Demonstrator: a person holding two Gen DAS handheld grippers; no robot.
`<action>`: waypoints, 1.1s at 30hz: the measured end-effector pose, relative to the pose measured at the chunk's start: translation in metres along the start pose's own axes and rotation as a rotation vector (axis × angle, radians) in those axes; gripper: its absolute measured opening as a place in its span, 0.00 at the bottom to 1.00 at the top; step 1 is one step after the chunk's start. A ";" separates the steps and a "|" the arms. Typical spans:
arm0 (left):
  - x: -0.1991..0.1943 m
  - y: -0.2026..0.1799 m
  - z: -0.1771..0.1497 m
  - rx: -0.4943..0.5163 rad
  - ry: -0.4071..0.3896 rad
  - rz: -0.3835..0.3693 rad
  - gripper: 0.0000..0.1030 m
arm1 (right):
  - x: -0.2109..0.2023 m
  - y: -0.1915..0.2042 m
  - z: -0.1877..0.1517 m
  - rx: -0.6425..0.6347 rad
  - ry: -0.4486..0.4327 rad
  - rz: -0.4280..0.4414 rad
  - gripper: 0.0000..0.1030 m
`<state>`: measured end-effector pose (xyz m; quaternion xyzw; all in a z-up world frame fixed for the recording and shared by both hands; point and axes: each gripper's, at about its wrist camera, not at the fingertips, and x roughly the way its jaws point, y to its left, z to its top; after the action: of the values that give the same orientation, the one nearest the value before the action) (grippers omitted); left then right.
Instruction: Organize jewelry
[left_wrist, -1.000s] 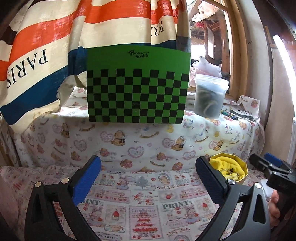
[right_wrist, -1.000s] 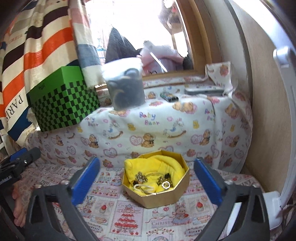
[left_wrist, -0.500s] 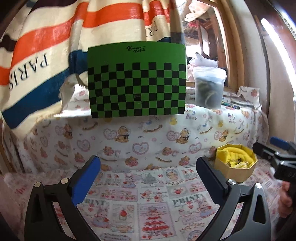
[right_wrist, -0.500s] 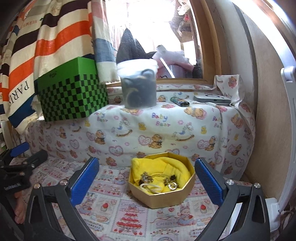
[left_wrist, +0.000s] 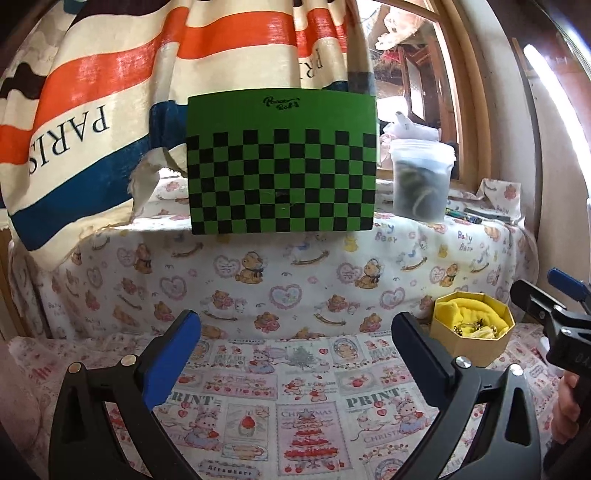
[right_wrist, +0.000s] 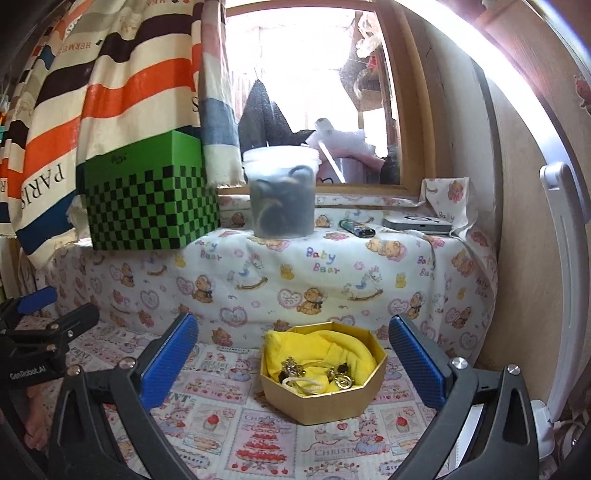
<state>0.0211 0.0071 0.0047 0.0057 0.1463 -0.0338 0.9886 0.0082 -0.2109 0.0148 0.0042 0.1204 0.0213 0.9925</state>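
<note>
A gold octagonal box (right_wrist: 325, 397) lined with yellow cloth sits on the printed cloth, holding several gold jewelry pieces (right_wrist: 317, 374). My right gripper (right_wrist: 291, 352) is open and empty, with the box just ahead between its fingers. The box also shows in the left wrist view (left_wrist: 472, 339) at the right. My left gripper (left_wrist: 295, 347) is open and empty over bare cloth, left of the box. A green checkered box (left_wrist: 282, 166) stands on the raised ledge behind; it also shows in the right wrist view (right_wrist: 147, 195).
A translucent plastic tub (right_wrist: 282, 192) stands on the ledge by the window. A lighter (right_wrist: 362, 229) and a flat grey device (right_wrist: 417, 223) lie right of it. A striped curtain (left_wrist: 110, 92) hangs at the left. A wall (right_wrist: 517, 221) closes the right side.
Both grippers have pulled back and tilted up a little, so the boxes sit lower and smaller in view. Neither gripper has opened or shut.
</note>
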 end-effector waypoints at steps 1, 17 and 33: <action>-0.001 -0.001 0.000 0.003 -0.003 -0.005 0.99 | 0.003 0.001 0.000 -0.005 0.014 0.004 1.00; -0.001 -0.003 0.000 0.013 -0.005 0.012 0.99 | 0.006 0.010 -0.001 -0.047 0.031 -0.001 1.00; -0.001 -0.003 0.000 0.015 -0.005 0.026 1.00 | 0.008 0.009 -0.002 -0.040 0.044 0.000 1.00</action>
<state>0.0195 0.0038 0.0055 0.0151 0.1436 -0.0220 0.9893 0.0150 -0.2019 0.0113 -0.0160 0.1416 0.0240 0.9895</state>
